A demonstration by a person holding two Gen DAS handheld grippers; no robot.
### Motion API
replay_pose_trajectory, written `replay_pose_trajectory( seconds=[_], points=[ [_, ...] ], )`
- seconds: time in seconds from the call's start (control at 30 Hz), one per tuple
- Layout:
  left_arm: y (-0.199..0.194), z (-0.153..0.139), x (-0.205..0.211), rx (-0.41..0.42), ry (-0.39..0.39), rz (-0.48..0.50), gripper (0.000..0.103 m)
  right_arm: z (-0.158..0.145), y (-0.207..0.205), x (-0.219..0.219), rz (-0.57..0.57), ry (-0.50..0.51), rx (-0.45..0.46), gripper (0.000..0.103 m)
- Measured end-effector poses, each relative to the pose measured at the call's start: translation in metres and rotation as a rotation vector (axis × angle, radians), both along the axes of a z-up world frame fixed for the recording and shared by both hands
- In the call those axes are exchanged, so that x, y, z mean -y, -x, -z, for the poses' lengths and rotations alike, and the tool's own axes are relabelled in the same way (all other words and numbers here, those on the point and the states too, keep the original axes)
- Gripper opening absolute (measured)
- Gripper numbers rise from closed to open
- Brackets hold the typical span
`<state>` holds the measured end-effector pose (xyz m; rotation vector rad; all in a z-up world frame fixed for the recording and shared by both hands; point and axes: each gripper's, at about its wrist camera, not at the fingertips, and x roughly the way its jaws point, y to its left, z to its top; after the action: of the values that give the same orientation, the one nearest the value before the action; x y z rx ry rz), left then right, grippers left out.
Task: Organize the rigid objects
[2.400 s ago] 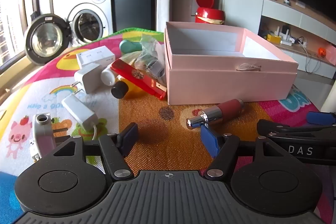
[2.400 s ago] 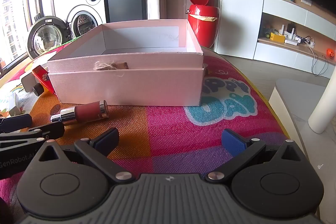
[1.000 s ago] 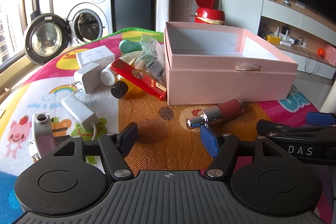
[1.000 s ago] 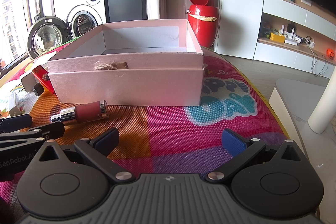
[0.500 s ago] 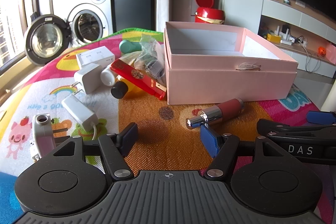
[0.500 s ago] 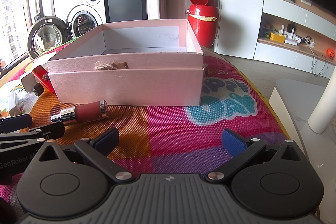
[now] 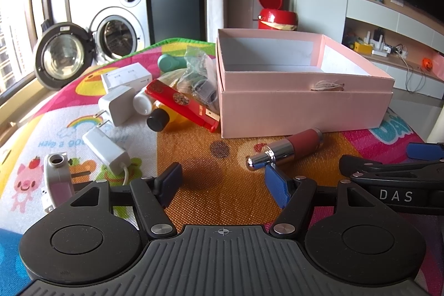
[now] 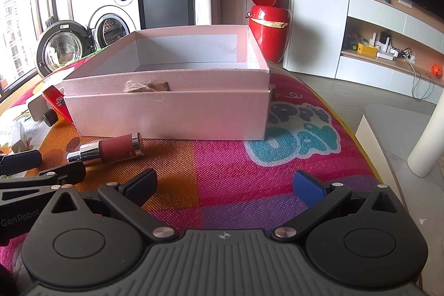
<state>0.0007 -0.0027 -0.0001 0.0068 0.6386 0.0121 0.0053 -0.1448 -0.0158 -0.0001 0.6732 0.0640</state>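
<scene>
An open pink box [image 7: 302, 107] stands on the colourful mat; it also shows in the right wrist view [image 8: 172, 113]. A maroon and silver tube [image 7: 285, 149] lies just in front of it, also seen in the right wrist view [image 8: 106, 150]. Left of the box lie a red flat case [image 7: 180, 103], a yellow bottle with a black cap [image 7: 162, 118], white chargers [image 7: 106, 149] and a white box [image 7: 126, 79]. My left gripper [image 7: 223, 183] is open and empty, low over the mat near the tube. My right gripper [image 8: 224, 185] is open and empty, right of the tube.
A clear bag of small items [image 7: 198, 79] and a teal object [image 7: 169, 63] sit behind the pile. A small white and pink device [image 7: 57, 182] lies at the left. A red bin [image 8: 267, 21] and washing machines [image 7: 116, 27] stand beyond the mat. The mat's right edge [image 8: 358, 129] drops to the floor.
</scene>
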Motion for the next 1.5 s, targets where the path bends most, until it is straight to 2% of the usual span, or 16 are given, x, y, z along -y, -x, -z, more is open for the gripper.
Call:
replay_pose_trajectory(
  seconds=[0.2, 0.4, 0.6, 0.7, 0.77, 0.83, 0.87, 0.97, 1.03, 1.1, 1.17, 1.3, 1.4, 1.5],
  points=[
    [0.001, 0.0, 0.0, 0.0, 0.0, 0.0, 0.072, -0.002, -0.003, 0.004, -0.022, -0.02, -0.005, 0.103],
    [0.001, 0.0, -0.001, 0.0, 0.004, 0.0, 0.072, -0.007, -0.009, 0.008, -0.083, -0.018, -0.081, 0.103],
    [0.001, 0.0, -0.001, 0.0, 0.012, 0.001, 0.071, -0.01, -0.012, 0.004, -0.043, 0.0, -0.134, 0.103],
    [0.003, -0.002, -0.008, 0.008, 0.065, 0.014, 0.071, -0.01, -0.012, 0.004, -0.056, 0.001, -0.137, 0.103],
    [0.01, -0.009, -0.018, 0.006, 0.161, 0.062, 0.069, -0.009, -0.01, 0.006, -0.067, 0.001, -0.124, 0.103],
    [0.025, -0.023, -0.028, 0.041, 0.225, 0.107, 0.069, -0.008, -0.008, 0.007, -0.077, 0.001, -0.115, 0.103],
    [0.035, -0.033, -0.034, 0.078, 0.22, 0.103, 0.069, -0.008, -0.007, 0.007, -0.08, 0.0, -0.112, 0.103],
    [0.059, -0.057, -0.065, 0.201, 0.154, 0.033, 0.069, -0.008, -0.006, 0.007, -0.085, -0.001, -0.108, 0.103],
    [0.064, -0.062, -0.091, 0.224, 0.109, -0.001, 0.068, -0.009, -0.005, 0.007, -0.087, 0.002, -0.107, 0.103],
    [0.061, -0.058, -0.114, 0.183, 0.094, 0.01, 0.068, -0.009, -0.005, 0.007, -0.092, 0.004, -0.107, 0.103],
    [0.054, -0.049, -0.129, 0.097, 0.108, 0.042, 0.067, -0.01, -0.004, 0.006, -0.104, 0.005, -0.106, 0.103],
    [0.04, -0.029, -0.135, -0.01, 0.124, 0.089, 0.067, -0.01, -0.001, 0.002, -0.158, 0.011, -0.101, 0.103],
    [0.037, -0.023, -0.137, -0.006, 0.192, 0.061, 0.068, -0.011, 0.001, -0.002, -0.18, 0.027, -0.091, 0.103],
    [0.041, -0.028, -0.129, 0.043, 0.209, 0.116, 0.068, -0.011, 0.001, -0.003, -0.182, 0.032, -0.09, 0.103]
  ],
)
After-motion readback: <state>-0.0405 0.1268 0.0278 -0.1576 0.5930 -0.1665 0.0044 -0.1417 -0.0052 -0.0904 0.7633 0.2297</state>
